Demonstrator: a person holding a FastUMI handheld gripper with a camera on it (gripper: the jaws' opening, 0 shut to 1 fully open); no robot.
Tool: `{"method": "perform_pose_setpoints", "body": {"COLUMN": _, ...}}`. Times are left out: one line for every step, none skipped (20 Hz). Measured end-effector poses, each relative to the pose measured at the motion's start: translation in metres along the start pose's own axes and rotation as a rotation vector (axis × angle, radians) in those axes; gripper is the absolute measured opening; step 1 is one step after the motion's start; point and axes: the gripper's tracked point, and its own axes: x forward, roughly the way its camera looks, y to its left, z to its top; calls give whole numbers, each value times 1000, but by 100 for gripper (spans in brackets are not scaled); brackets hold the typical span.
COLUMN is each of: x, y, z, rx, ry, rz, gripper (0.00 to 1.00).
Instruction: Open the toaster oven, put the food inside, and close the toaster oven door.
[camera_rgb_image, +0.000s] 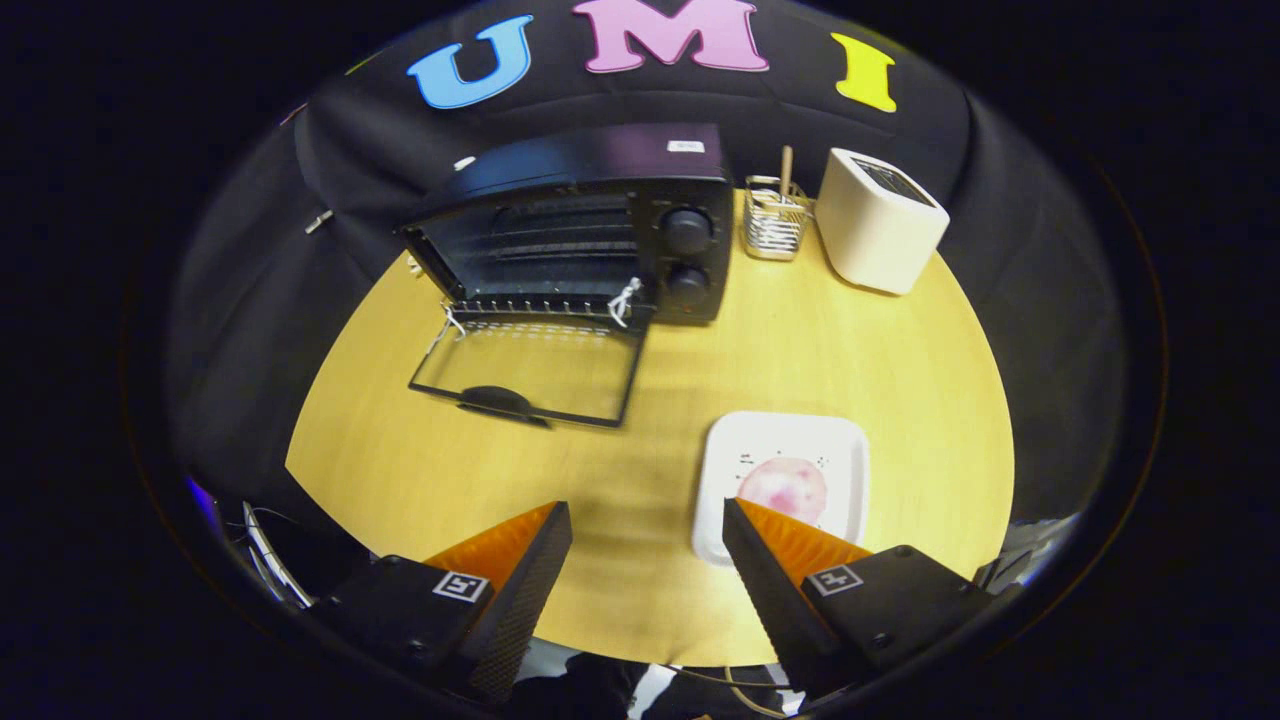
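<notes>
Two fingers of claw (647, 522) spread, empty. Black toaster oven (585, 225) upper centre, door down. Straddle pink round food (783, 489) on white square plate (730, 450), lower right; pinch gently.

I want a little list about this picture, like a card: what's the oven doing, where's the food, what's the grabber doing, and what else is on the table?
oven: toaster oven at the table's far side, door folded down open
food: round pink piece on a white plate, not yet inside
gripper: gripper open, holding nothing; one finger overlaps the plate's near edge
table: round, yellow wood
other things: wire holder with a stick, cream toaster
</notes>
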Motion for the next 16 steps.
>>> {"method": "perform_pose_setpoints", "body": {"x": -1, "y": -18, "z": -2, "rx": 20, "ry": 24, "rz": -4, "gripper": 98}}
{"method": "perform_pose_setpoints", "body": {"x": -1, "y": -37, "z": -3, "rx": 40, "ry": 46, "rz": -12, "gripper": 95}}
{"method": "perform_pose_setpoints", "body": {"x": 0, "y": -55, "z": -5, "rx": 52, "ry": 70, "rz": -21, "gripper": 94}}
{"method": "perform_pose_setpoints", "body": {"x": 3, "y": -74, "z": -7, "rx": 59, "ry": 95, "rz": -36, "gripper": 94}}
{"method": "perform_pose_setpoints", "body": {"x": 6, "y": -90, "z": -11, "rx": 66, "ry": 125, "rz": -50, "gripper": 94}}
{"method": "perform_pose_setpoints", "body": {"x": 12, "y": -105, "z": -13, "rx": 77, "ry": 155, "rz": -59, "gripper": 94}}
{"method": "perform_pose_setpoints", "body": {"x": 17, "y": -118, "z": -14, "rx": 97, "ry": 177, "rz": -68, "gripper": 94}}
{"method": "perform_pose_setpoints", "body": {"x": 23, "y": -129, "z": -14, "rx": 120, "ry": 197, "rz": -75, "gripper": 95}}
{"method": "perform_pose_setpoints", "body": {"x": 30, "y": -138, "z": -15, "rx": 141, "ry": 213, "rz": -83, "gripper": 94}}
{"method": "perform_pose_setpoints", "body": {"x": 36, "y": -148, "z": -16, "rx": 154, "ry": 230, "rz": -90, "gripper": 95}}
{"method": "perform_pose_setpoints", "body": {"x": 42, "y": -156, "z": -18, "rx": 160, "ry": 250, "rz": -96, "gripper": 94}}
{"method": "perform_pose_setpoints", "body": {"x": 47, "y": -163, "z": -20, "rx": 163, "ry": 272, "rz": -98, "gripper": 95}}
{"method": "perform_pose_setpoints", "body": {"x": 53, "y": -165, "z": -23, "rx": 159, "ry": 294, "rz": -93, "gripper": 94}}
{"method": "perform_pose_setpoints", "body": {"x": 60, "y": -167, "z": -27, "rx": 151, "ry": 319, "rz": -87, "gripper": 94}}
{"method": "perform_pose_setpoints", "body": {"x": 65, "y": -168, "z": -28, "rx": 145, "ry": 335, "rz": -80, "gripper": 91}}
{"method": "perform_pose_setpoints", "body": {"x": 70, "y": -169, "z": -29, "rx": 138, "ry": 341, "rz": -72, "gripper": 87}}
